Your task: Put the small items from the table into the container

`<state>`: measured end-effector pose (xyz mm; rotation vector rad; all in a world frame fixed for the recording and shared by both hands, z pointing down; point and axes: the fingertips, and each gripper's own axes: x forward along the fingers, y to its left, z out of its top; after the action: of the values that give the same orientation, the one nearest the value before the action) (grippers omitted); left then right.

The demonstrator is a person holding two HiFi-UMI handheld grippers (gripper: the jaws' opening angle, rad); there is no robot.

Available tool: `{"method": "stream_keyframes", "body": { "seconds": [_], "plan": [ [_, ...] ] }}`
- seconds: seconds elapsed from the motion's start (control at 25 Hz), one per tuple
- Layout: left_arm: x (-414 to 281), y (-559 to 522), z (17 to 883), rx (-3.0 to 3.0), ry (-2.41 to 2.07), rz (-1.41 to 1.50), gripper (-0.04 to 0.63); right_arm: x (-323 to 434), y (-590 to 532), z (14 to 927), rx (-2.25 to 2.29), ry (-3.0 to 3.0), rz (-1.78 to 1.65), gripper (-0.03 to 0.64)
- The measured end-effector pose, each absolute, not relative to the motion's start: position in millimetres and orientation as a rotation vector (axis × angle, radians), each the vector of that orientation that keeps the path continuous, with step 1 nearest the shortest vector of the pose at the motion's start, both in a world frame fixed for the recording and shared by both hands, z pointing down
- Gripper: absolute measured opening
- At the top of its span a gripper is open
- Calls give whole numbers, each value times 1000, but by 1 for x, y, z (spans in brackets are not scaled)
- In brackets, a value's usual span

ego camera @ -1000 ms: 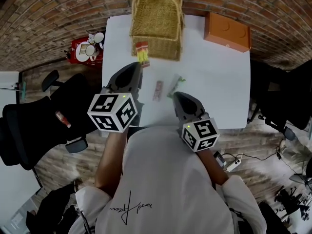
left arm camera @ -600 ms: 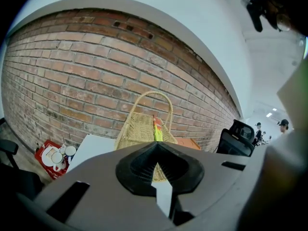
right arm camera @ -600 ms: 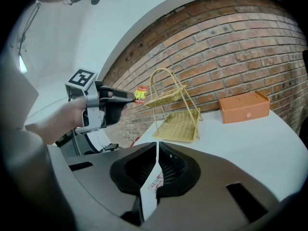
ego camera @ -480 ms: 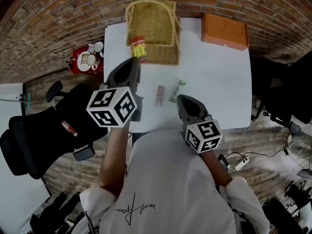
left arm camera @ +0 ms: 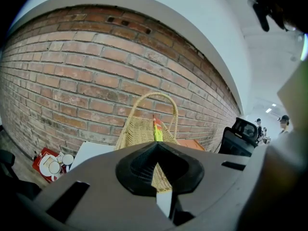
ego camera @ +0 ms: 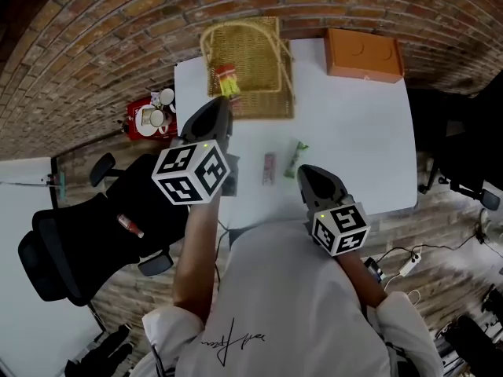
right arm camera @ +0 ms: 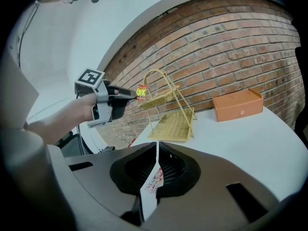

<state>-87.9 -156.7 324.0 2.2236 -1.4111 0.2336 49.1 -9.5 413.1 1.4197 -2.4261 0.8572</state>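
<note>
Left tongs (ego camera: 222, 107): clamped narrow on a red-and-yellow foil packet (ego camera: 227, 82), held aloft over the left near part of the woven wicker basket with a hoop handle (ego camera: 259, 57).
Right tongs (ego camera: 304, 173): pinched shut on a thin white sachet with red print (right arm camera: 152, 186), low by the near edge of the white tabletop (ego camera: 357, 151).
Basket: at the far edge of the tabletop, left of the orange rectangular box (ego camera: 364, 55) in the far right corner.
Yet to collect: a pinkish flat bar (ego camera: 269, 168) and a green wrapped packet (ego camera: 295, 158), side by side but apart, toward the near edge, just beyond the right tongs.
Step, by judgement: packet about to go in, sachet next.
Risk, early release: with the packet close to the rim rather than over the middle, likely to glance off the wicker onto the tabletop if let go here.
Risk, handle: arching across the opening, easy to snag on a forward push, enough to shove or tip a light basket.
Risk, sachet: gripped by one thin edge, mostly hanging free, liable to slip out in a quick swing.
Risk, green packet: close ahead of the right tongs, easily knocked aside on the way forward.
</note>
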Motion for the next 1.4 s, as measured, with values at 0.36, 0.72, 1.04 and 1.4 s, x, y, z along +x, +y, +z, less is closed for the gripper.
{"method": "stream_keyframes", "body": {
  "seconds": [0.36, 0.72, 1.04, 1.4],
  "plan": [
    [-83, -178, 338, 2201, -1387, 255, 11, 57, -13, 417, 1452, -2394, 884, 23],
    [-80, -192, 347, 2194, -1396, 301, 11, 66, -16, 419, 1489, -2376, 911, 23],
    [-79, -195, 350, 2187, -1407, 303, 14, 69, -16, 420, 1498, -2381, 917, 23],
    [-83, -187, 344, 2190, -1442, 300, 14, 70, -17, 415, 1498, -2403, 895, 23]
  ]
}}
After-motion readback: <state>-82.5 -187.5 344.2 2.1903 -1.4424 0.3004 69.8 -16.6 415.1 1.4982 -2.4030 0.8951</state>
